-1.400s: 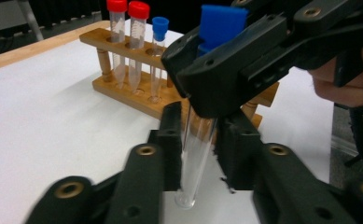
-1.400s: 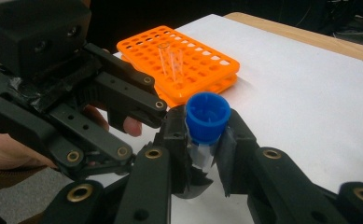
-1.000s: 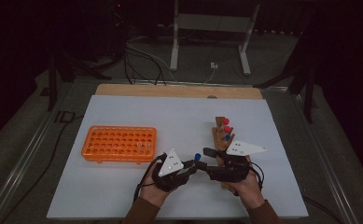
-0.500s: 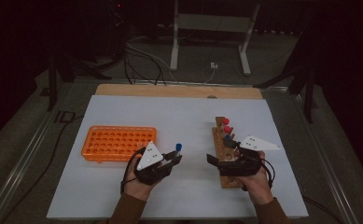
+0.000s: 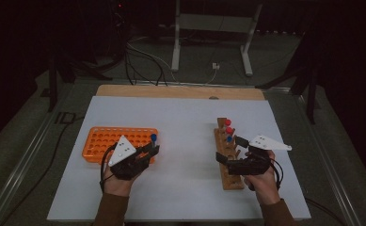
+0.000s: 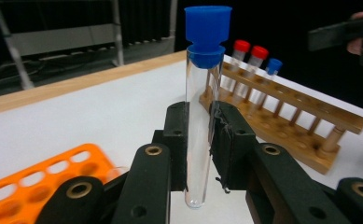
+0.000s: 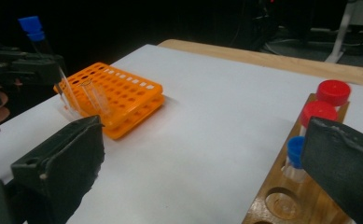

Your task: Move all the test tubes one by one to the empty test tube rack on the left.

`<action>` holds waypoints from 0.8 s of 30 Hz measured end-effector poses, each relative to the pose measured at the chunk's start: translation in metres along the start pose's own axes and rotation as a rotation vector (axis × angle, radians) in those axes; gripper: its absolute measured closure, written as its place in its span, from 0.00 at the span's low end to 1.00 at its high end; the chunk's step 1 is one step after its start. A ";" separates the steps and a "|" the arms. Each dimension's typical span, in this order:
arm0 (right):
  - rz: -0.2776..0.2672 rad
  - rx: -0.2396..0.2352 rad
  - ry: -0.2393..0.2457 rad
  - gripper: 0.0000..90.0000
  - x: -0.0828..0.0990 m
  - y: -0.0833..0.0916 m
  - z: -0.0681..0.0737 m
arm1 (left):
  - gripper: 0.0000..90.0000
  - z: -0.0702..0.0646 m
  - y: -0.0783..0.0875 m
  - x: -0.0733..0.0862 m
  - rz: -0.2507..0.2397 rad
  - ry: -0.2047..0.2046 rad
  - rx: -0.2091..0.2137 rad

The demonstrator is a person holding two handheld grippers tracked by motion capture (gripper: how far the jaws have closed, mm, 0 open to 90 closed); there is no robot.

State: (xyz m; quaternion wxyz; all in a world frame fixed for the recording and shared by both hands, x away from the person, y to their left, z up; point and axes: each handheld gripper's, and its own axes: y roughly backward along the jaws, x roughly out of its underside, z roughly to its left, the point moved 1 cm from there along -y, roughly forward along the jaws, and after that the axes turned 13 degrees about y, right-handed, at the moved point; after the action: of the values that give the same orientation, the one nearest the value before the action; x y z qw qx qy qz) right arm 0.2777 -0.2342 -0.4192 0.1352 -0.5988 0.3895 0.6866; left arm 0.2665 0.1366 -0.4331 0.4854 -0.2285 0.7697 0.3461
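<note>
My left gripper [image 5: 153, 149] is shut on a clear test tube with a blue cap [image 6: 198, 116], held upright at the right end of the orange rack [image 5: 110, 141]. The pads [image 6: 179, 140] press its lower half. My right gripper [image 5: 231, 150] is over the wooden rack [image 5: 232, 181]; its jaws have just been opening and stand wide with nothing between them [image 7: 202, 168]. Two red-capped tubes [image 7: 333, 91] and a blue-capped tube [image 7: 295, 149] stand in the wooden rack's far end. The held tube's blue cap [image 7: 32, 25] is at the far left of the right gripper view.
The racks lie on a white sheet [image 5: 185, 122] over a wooden table. A clear uncapped tube [image 7: 93, 98] seems to stand in the orange rack's [image 7: 123, 98] near corner. The wooden rack [image 6: 286, 116] has several free holes. Cables and a metal stand [image 5: 213, 28] lie beyond the table.
The two grippers were close together mid-table; my left one has carried the blue-capped tube left to the orange rack. The right gripper drew back right over the wooden rack and opened.
</note>
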 end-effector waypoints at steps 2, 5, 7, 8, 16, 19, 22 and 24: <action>-0.003 0.001 0.002 0.00 0.000 0.001 0.000 | 0.85 0.004 0.003 0.000 -0.008 0.007 -0.015; -0.004 0.004 0.003 0.00 0.000 0.001 -0.001 | 0.85 0.010 0.006 0.000 -0.015 0.017 -0.035; -0.002 0.005 0.002 0.00 0.000 0.001 -0.001 | 0.85 0.014 0.008 0.001 -0.017 0.022 -0.049; -0.003 0.004 0.003 0.00 0.000 0.001 -0.001 | 0.85 0.015 0.009 0.001 -0.017 0.021 -0.055; -0.016 0.009 -0.001 0.00 0.000 0.004 -0.003 | 0.85 0.028 0.016 0.002 -0.029 0.032 -0.098; -0.017 0.011 -0.003 0.00 0.000 0.005 -0.003 | 0.85 0.032 0.016 0.005 -0.030 0.038 -0.119; -0.016 0.011 -0.003 0.00 0.000 0.005 -0.003 | 0.85 0.035 0.015 0.007 -0.026 0.035 -0.138; -0.016 0.011 -0.001 0.00 0.000 0.005 -0.003 | 0.85 0.037 0.014 0.008 -0.027 0.028 -0.153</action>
State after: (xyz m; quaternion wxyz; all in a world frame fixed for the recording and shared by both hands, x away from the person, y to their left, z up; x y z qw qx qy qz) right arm 0.2769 -0.2396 -0.4174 0.1440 -0.6009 0.3885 0.6836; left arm 0.2747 0.1734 -0.4466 0.4601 -0.2799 0.7447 0.3941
